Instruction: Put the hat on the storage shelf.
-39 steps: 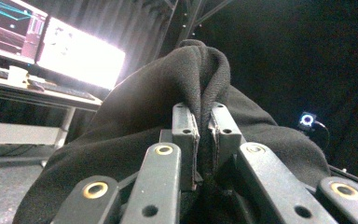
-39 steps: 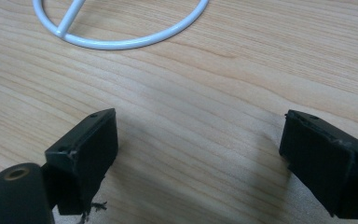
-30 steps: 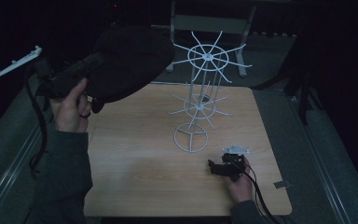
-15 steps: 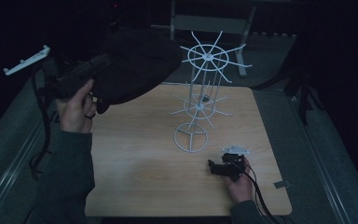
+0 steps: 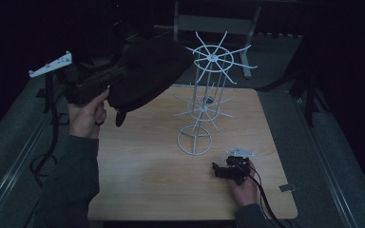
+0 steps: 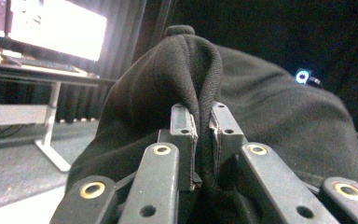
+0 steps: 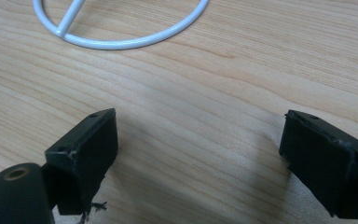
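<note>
A black knitted hat point(image 5: 145, 71) hangs in the air above the table's left rear corner, held by my left gripper point(image 5: 111, 76), which is shut on a fold of it. In the left gripper view the hat point(image 6: 261, 107) bulges past the left gripper point(image 6: 204, 126), its jaws pinching a ridge of the fabric. A white wire display stand point(image 5: 208, 95) with two spoked tiers rises from a ring base point(image 5: 194, 140) at the table's middle. My right gripper point(image 5: 221, 170) rests low on the table near the front right, open; the right gripper point(image 7: 198, 158) has bare wood between its jaws.
The wooden table point(image 5: 142, 180) has bare room at front left. The stand's ring base point(image 7: 121, 32) lies just ahead of the right gripper. A small grey tab point(image 5: 287, 188) sits at the table's right edge. A desk leg and bright screen point(image 6: 51, 28) stand beyond.
My left hand has carried the hat to the right and a little toward the stand's top tier. The right gripper has stayed still on the table.
</note>
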Motion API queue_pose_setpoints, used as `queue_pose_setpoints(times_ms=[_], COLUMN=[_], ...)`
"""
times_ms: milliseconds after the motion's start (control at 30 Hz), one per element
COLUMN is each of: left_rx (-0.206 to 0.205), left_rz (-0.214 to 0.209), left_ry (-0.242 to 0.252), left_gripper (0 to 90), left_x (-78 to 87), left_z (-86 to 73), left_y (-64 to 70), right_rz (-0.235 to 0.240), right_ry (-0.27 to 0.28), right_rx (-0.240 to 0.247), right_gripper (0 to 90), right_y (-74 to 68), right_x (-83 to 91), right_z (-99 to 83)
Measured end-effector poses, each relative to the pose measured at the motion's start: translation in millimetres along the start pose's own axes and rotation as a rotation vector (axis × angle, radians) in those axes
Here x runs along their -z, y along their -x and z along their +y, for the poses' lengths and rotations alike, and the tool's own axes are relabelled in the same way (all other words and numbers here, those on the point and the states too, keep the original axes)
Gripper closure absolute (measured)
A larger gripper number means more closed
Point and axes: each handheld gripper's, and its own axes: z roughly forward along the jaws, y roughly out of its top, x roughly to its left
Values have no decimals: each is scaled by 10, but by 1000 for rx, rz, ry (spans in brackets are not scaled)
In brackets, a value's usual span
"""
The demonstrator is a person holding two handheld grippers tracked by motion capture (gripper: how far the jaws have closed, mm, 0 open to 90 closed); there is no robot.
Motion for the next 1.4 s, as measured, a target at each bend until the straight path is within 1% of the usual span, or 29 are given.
queue_pose_setpoints(times_ms=[200, 300, 433, 500, 600, 767, 833, 867, 933, 1000, 1133, 1233, 1333, 1400], left_rx=[23, 20, 37, 46, 49, 62, 64, 68, 70, 65, 54, 62, 71, 66], left_rz=[1, -4, -13, -24, -23, -22, -22, -25, -38, -30, -15, -18, 1, 23], left_ry=[-63, -107, -133, -139, -146, -158, -154, -143, -129, -125, -139, -134, -136, -148], left_gripper=[804, 784, 756, 736, 704, 606, 583, 571, 570, 567, 559, 559, 559, 559], left_x=[-44, -79, -113, -125, -131, -129, -125, -118, -99, -81, -62, -43, -11, 8], left_z=[-82, -143, -205, -227, -243, -250, -249, -244, -224, -212, -217, -236, -267, -292], left_y=[-63, -88, -125, -136, -147, -165, -168, -169, -167, -164, -167, -190, -230, -252], right_rz=[1, 1, 1, 1, 1, 1, 1, 1, 1, 1, 2, 1, 1, 1], right_ry=[1, 0, 0, 0, 0, 0, 0, 0, 0, 0, 0, 0, 1, 1], right_rx=[-3, -4, -4, -4, -4, -2, -5, -4, -4, -3, -6, -7, -4, -6], right_gripper=[111, 111, 111, 111, 111, 111, 111, 111, 111, 111, 111, 111, 111, 111], right_y=[-2, -3, -2, -2, -2, -1, -2, -2, -2, -1, -3, -4, -2, -3], right_x=[0, 0, 1, 1, 0, 1, 1, 1, 1, 1, 1, 1, 0, 1], right_z=[0, 0, 0, 0, 0, 1, 1, 1, 1, 1, 1, 1, 1, 1])
